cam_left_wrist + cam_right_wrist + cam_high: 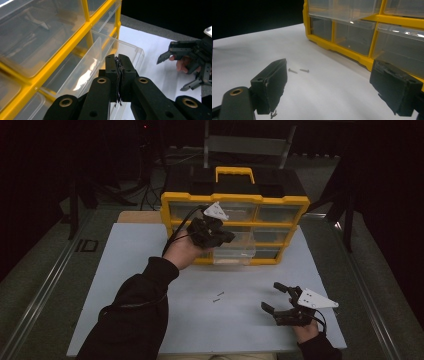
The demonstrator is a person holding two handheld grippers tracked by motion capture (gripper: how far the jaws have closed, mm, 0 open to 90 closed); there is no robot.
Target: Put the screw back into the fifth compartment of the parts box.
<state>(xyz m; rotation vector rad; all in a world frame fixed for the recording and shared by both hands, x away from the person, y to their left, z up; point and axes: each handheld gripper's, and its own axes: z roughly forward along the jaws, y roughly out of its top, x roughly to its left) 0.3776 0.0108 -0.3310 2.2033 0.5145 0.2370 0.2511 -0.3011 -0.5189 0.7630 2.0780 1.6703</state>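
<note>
High view: my left gripper (pixel 220 234), jaws pressed together on nothing, hovers at the pulled-out clear drawer (pixel 235 251) of the yellow organizer (pixel 235 198) at twelve o'clock; my right gripper (pixel 280 299), wide and empty, waits at four o'clock. Two screws (pixel 218 296) at mid-table look next for pickup.

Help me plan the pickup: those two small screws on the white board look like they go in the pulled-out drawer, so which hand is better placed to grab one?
Probably the right. The right gripper hovers open over the white board, the screws lying just ahead between its fingers. The left gripper is shut, up at the open drawer.
</note>
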